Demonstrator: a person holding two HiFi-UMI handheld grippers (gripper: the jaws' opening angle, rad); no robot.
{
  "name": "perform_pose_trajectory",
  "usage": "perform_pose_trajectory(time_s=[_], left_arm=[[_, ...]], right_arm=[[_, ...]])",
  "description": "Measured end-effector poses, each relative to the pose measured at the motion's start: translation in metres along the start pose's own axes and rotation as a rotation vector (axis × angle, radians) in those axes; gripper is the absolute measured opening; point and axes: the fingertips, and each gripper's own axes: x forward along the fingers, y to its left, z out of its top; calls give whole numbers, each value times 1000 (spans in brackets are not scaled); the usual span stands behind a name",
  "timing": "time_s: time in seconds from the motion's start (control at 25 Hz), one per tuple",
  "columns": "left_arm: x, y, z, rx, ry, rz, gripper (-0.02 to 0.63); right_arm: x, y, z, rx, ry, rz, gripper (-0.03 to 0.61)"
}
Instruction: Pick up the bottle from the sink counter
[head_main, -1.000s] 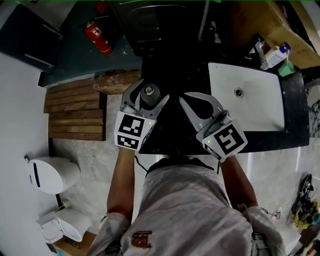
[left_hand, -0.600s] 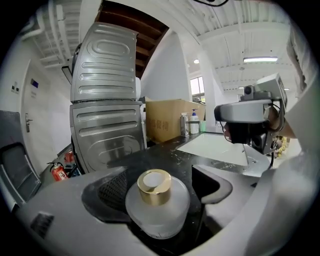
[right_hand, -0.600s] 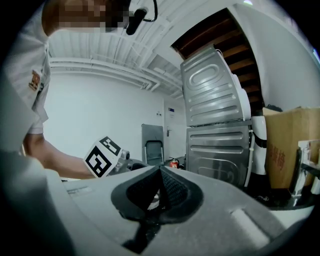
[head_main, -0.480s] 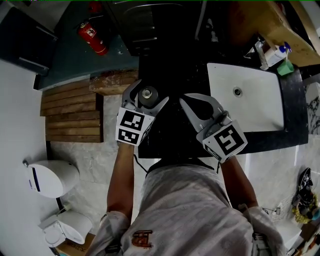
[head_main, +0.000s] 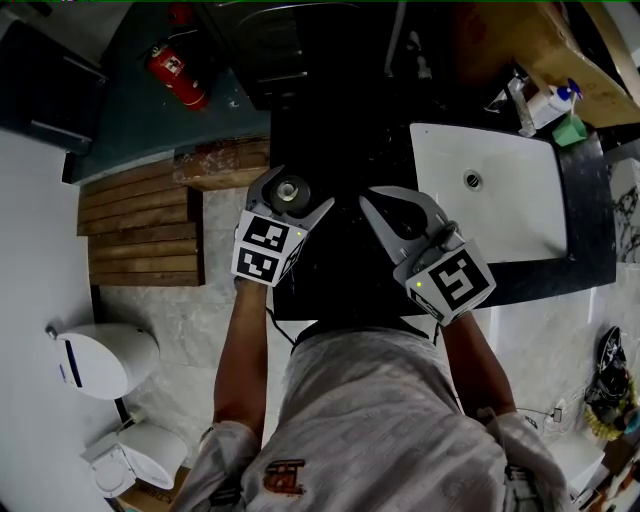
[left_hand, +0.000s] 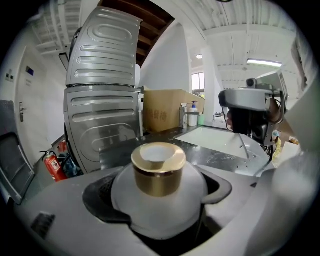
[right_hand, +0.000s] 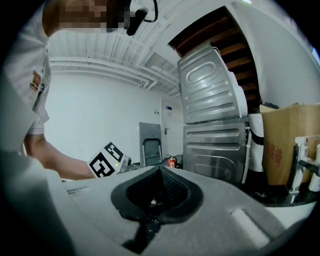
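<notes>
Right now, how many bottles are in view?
2. A white round gold-capped bottle stands between the left gripper's jaws, which have just been opening; a white blue-topped plastic bottle stands at the white basin's far right corner. Others may be hidden.

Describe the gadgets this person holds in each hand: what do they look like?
The left gripper and right gripper are pale grey plastic tongs, each with two curved jaws lined in dark padding. Each carries a white cube printed with black square markers and a small green light. A thin dark cable trails by the left arm. The person wears a light short-sleeved shirt.
</notes>
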Motion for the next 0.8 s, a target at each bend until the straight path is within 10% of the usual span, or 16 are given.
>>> perform_pose_trajectory(time_s=[0.8], left_arm=[[-28,-22,35,18,-71,15,333]], right_arm=[[-17,-13,-1,12,-5,-49,2]])
